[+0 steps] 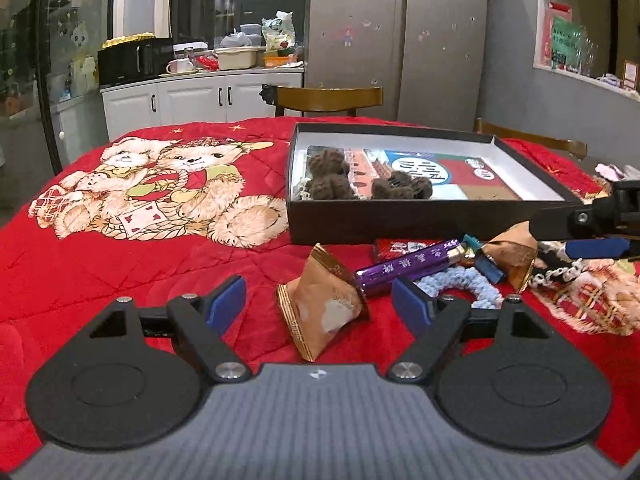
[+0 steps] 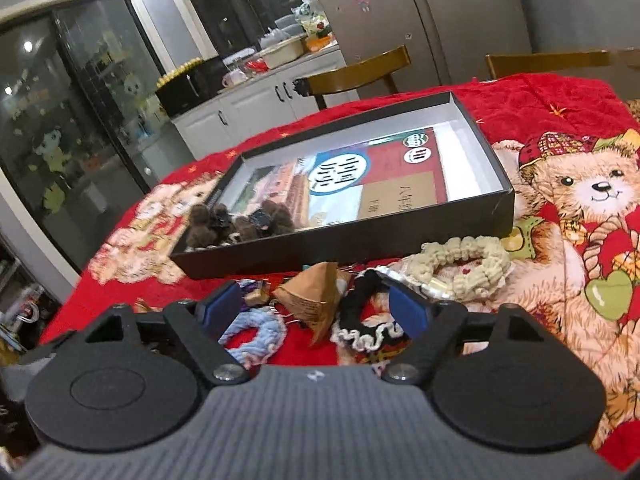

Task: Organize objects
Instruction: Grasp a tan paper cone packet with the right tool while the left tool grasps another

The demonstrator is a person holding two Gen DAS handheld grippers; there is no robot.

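A black box (image 1: 420, 226) with white inside walls sits on the red teddy-bear cloth (image 1: 120, 248) that covers the tabletop. In the box lie a picture book (image 2: 376, 176) flat on the bottom and two fuzzy brown hair clips (image 1: 326, 176) near one corner. In front of the box is a little pile: a brown paper packet (image 1: 320, 304), a purple tube (image 1: 408, 266), a blue scrunchie (image 2: 256, 332), a black-and-white scrunchie (image 2: 364, 320) and a cream scrunchie (image 2: 464, 264). The left gripper (image 1: 320, 302) is spread wide around the brown packet, holding nothing. The right gripper (image 2: 316, 310) is also wide, low over the pile, with a second brown packet (image 2: 316, 296) between its fingers.
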